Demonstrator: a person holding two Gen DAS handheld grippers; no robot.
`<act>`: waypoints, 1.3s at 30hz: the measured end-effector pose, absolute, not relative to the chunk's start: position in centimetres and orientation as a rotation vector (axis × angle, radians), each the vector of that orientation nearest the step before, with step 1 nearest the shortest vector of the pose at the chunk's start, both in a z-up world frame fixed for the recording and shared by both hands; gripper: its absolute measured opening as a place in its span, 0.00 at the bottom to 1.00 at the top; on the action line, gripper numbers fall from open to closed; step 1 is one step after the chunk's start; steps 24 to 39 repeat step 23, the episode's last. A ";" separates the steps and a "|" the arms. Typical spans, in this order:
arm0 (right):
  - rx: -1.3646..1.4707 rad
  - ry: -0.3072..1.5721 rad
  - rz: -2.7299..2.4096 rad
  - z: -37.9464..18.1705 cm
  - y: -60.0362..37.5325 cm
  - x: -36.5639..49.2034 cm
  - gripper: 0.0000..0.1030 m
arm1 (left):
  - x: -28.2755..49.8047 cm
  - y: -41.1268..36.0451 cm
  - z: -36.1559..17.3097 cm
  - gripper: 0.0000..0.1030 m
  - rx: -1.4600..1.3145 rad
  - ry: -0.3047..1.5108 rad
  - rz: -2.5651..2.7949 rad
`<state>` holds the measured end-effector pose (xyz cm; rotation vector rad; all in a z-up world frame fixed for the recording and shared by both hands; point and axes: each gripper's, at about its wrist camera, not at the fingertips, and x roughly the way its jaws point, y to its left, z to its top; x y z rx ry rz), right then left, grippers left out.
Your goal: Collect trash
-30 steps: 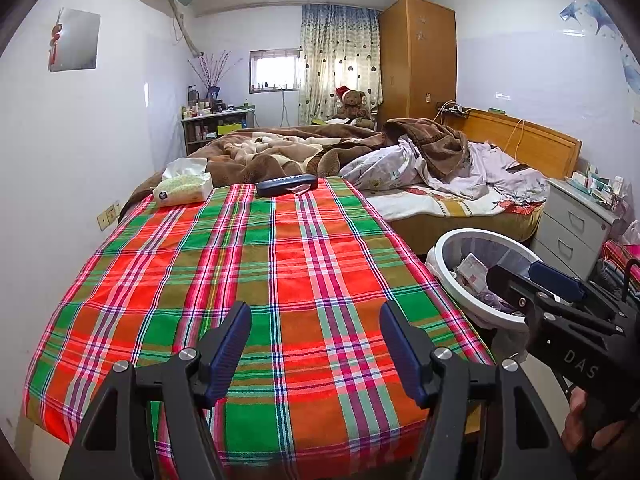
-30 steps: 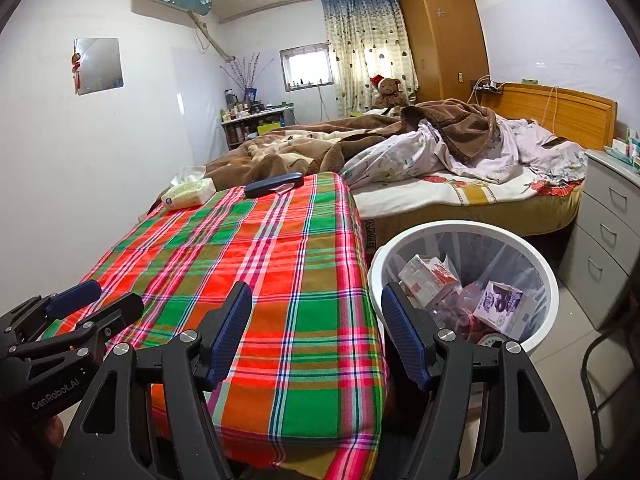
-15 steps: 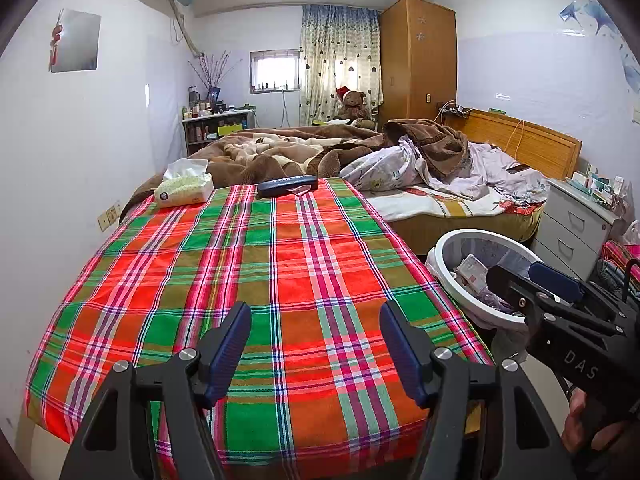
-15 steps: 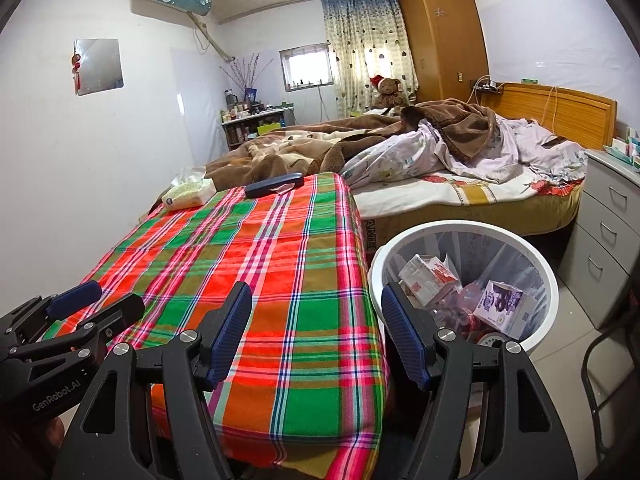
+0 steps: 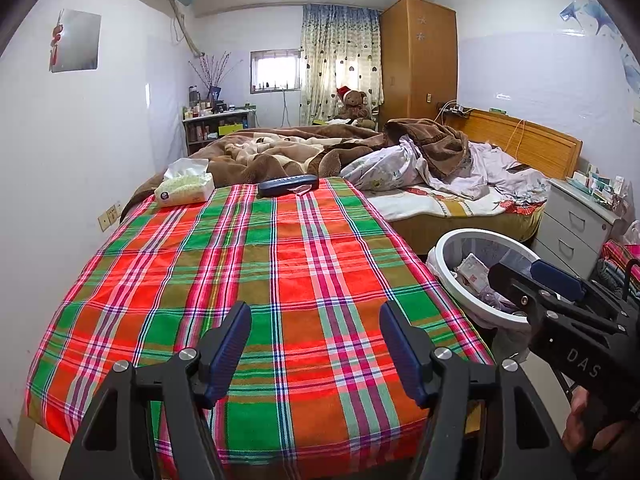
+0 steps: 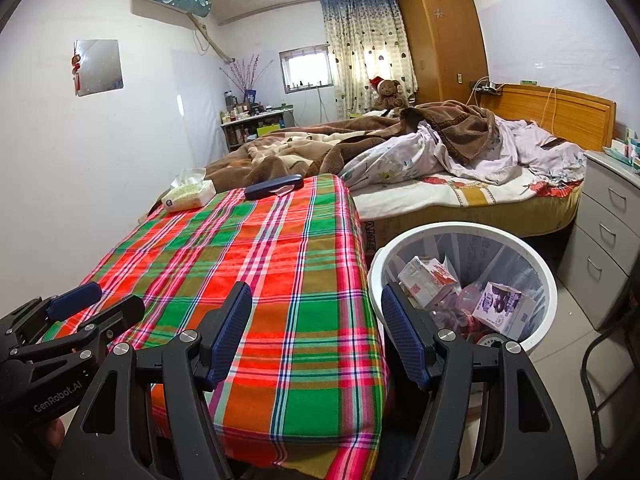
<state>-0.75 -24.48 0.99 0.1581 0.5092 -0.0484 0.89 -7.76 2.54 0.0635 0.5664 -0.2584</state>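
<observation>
A white round trash bin [image 6: 460, 232] [image 5: 444, 245] stands on the floor right of the plaid-covered table [image 5: 256, 264] [image 6: 256, 264]. Inside it lie several crumpled cartons and wrappers [image 6: 432, 280]. My left gripper [image 5: 315, 346] hovers over the table's near end, open, nothing between its blue pads. My right gripper [image 6: 316, 340] hangs open and empty over the table's right edge, its right finger in front of the bin's rim. Each gripper shows in the other's view: the right one [image 5: 560, 312] beside the bin, the left one [image 6: 64, 320] at lower left.
At the table's far end lie a tissue pack [image 5: 184, 188], a dark blue case [image 5: 288, 185] and a small clear wrapper [image 5: 301, 190]. Behind is an unmade bed [image 5: 400, 168] with brown blankets. A grey drawer cabinet [image 6: 604, 232] stands right of the bin.
</observation>
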 end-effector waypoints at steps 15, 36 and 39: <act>0.158 0.507 -0.047 1.0 -24.2 -0.7 0.67 | 0.8 -7.7 2.5 0.64 0.060 0.560 -0.264; 0.161 0.508 -0.046 1.0 -24.2 -0.7 0.67 | 0.9 -7.8 2.4 0.64 0.059 0.568 -0.267; 0.161 0.508 -0.046 1.0 -24.2 -0.7 0.67 | 0.9 -7.8 2.4 0.64 0.059 0.568 -0.267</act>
